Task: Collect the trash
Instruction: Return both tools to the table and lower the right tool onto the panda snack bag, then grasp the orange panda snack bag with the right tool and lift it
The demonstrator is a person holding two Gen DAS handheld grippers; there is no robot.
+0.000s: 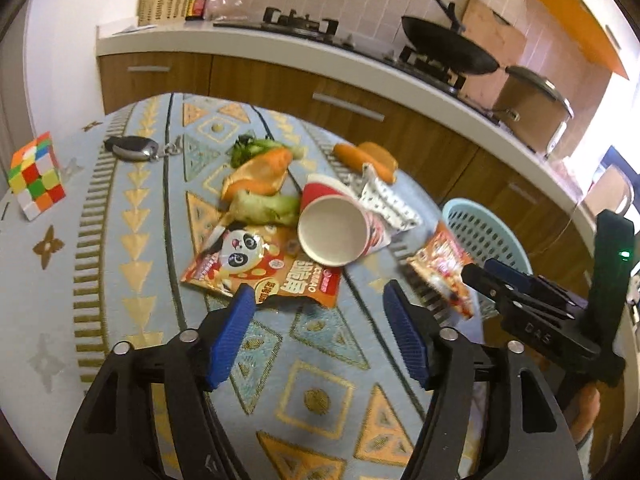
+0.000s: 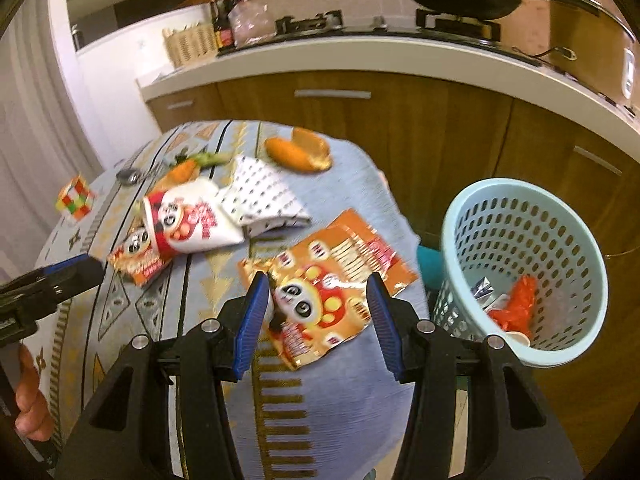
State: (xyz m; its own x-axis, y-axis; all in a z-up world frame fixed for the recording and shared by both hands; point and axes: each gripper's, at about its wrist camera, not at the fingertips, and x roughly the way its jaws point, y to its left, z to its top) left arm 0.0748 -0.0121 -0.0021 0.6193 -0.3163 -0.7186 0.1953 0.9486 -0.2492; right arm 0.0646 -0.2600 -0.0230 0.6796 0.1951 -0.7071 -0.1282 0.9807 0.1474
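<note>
Right gripper, jaws wide, hovers over an orange panda snack wrapper at frame centre near the table edge; the blue basket w/ trash sits lower right. Left gripper also gapes, holding nothing, near a second wrapper and paper cup. The view's blurred, so possibly mid-motion: a flat, slippery wrapper could slide off the cloth if pinched shallow.

Bare cloth btwn jaws & wrapper.
</note>
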